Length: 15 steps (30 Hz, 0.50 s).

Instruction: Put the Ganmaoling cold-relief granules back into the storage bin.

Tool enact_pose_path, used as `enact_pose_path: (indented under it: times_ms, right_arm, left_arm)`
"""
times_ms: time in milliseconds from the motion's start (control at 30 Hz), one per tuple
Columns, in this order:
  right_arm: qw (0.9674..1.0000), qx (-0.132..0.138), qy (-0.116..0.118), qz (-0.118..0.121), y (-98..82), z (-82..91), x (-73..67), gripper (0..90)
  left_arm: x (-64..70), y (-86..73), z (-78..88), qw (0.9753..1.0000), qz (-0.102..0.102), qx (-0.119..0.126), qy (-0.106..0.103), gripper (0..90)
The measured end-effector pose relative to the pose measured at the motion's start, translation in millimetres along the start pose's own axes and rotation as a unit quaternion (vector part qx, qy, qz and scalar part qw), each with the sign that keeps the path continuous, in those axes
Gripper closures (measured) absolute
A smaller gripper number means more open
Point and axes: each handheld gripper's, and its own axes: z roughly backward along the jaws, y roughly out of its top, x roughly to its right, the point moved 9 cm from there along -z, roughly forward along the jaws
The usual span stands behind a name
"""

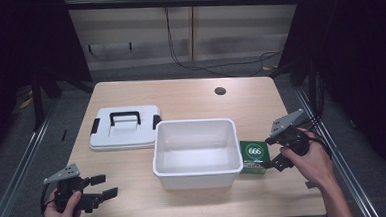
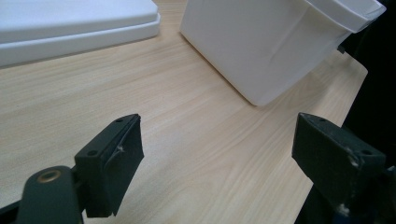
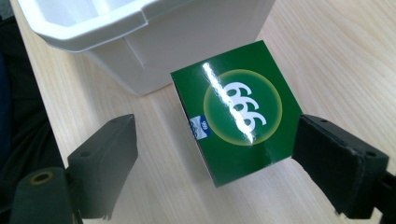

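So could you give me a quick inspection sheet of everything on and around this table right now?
Surface: light wooden table with a round hole near its far edge.
Job's things: open white bin mid-table, nothing seen inside; white lid with black handle lying flat to its left; green box marked 666 beside the bin's right side.
Clutter: nothing seen.
Grippers: left gripper open over bare table at near left; right gripper open, jaws either side of the green box, not closed on it.
Cables: black cables on the floor behind the table.
Surroundings: dark curtains at the sides, pale panel wall behind.
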Motion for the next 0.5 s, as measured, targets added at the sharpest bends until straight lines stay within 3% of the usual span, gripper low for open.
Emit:
enact_pose_path:
  times_ms: [400,500]
  right_arm:
    - [0.9967,-0.044,0.019,0.065,13.0,-5.0,4.5,11.8]
    - [0.9953,-0.053,0.007,0.080,17.0,-7.7,8.4,10.0]
  left_arm:
    - [0.3,0.2,0.4,1.0000,-0.001,0.000,-0.002,16.5]
    - [0.0,0.3,0.5,1.0000,-0.001,0.001,-0.001,16.5]
